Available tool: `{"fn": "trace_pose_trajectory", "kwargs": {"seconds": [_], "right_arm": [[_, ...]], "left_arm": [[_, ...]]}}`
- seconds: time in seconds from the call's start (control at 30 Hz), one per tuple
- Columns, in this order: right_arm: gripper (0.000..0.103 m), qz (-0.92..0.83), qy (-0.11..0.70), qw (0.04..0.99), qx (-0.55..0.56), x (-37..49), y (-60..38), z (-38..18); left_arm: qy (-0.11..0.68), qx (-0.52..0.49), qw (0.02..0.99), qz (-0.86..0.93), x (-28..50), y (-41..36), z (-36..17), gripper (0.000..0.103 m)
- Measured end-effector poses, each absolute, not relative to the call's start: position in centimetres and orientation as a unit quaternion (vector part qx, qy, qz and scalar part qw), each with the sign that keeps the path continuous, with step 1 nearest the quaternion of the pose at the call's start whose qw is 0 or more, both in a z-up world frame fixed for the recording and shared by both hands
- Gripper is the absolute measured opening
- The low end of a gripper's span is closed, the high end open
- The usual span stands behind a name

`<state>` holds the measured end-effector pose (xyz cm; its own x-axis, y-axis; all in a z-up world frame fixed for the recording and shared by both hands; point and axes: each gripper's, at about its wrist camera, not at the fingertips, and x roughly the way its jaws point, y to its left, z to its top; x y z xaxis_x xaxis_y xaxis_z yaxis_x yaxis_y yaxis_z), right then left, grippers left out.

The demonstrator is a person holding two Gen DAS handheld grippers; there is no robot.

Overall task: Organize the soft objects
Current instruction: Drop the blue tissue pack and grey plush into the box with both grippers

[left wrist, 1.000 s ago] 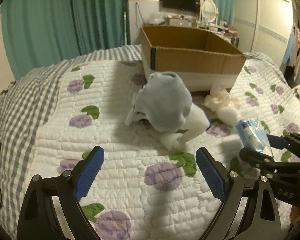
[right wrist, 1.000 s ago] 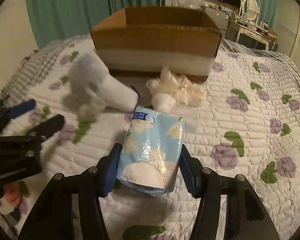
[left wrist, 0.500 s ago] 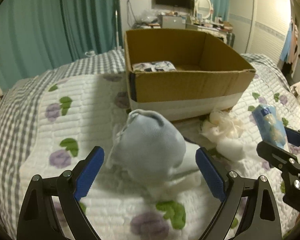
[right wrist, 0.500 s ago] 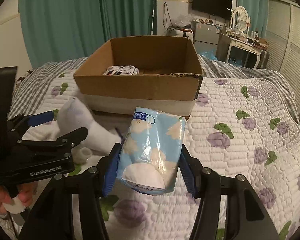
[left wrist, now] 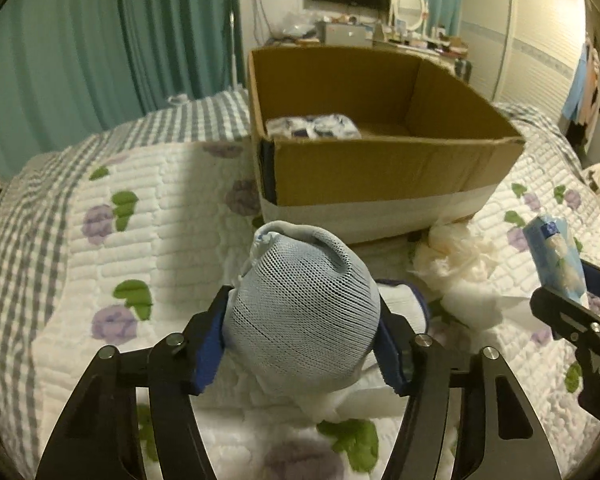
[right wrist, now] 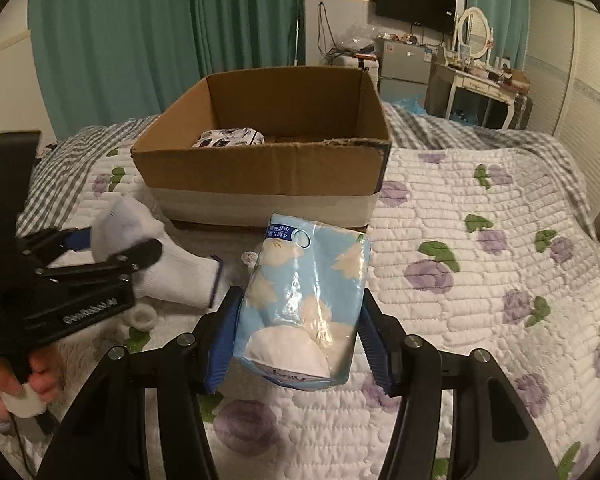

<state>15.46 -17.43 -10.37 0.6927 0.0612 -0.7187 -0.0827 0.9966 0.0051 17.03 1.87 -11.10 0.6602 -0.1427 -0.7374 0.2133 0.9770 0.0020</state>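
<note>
On the left, the left gripper [left wrist: 302,334] has its blue pads closed snugly against both flanks of a rolled sock bundle [left wrist: 304,312], pale blue mesh knit outermost with white sock trailing out beneath; from the right wrist view the same bundle [right wrist: 140,248] shows a white cuff sticking out sideways over the quilted bedspread [right wrist: 480,280], and whether it has left the quilt cannot be told. Ahead of both tools stands the open cardboard box [left wrist: 380,168], with one patterned packet [left wrist: 312,128] already lying in its back left corner. Loose white cloth [left wrist: 452,252] sits crumpled on the quilt just beside the box's near wall. To the right, the right gripper [right wrist: 298,344] is clamped across a light blue tissue pack [right wrist: 306,304], which stands up between the jaws, clear of the quilt and short of the box. The step in hand looks like carrying: both claws are loaded and neither load is over the box. The next move calls for raising each item above the near wall, carrying it forward over the open interior, then spreading the jaws. The dangling sock cuff could snag on the rim, so the left side needs extra height.
</note>
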Motion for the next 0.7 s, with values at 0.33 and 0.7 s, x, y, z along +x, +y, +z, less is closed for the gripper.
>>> {"fn": "trace_pose_trajectory", "kwargs": {"seconds": [0.33, 0.7], "right_arm": [[0.056, 0.034, 0.333, 0.942, -0.022, 12.9, -17.5, -4.0], [0.056, 0.058, 0.259, 0.962, -0.059, 18.6, -17.5, 5.3]], "left_arm": [[0.328, 0.052, 0.938, -0.102, 12.9, 3.5, -2.5, 0.062], [0.262, 0.076, 0.958, -0.091, 16.6, 1.9, 4.1, 0.062]]}}
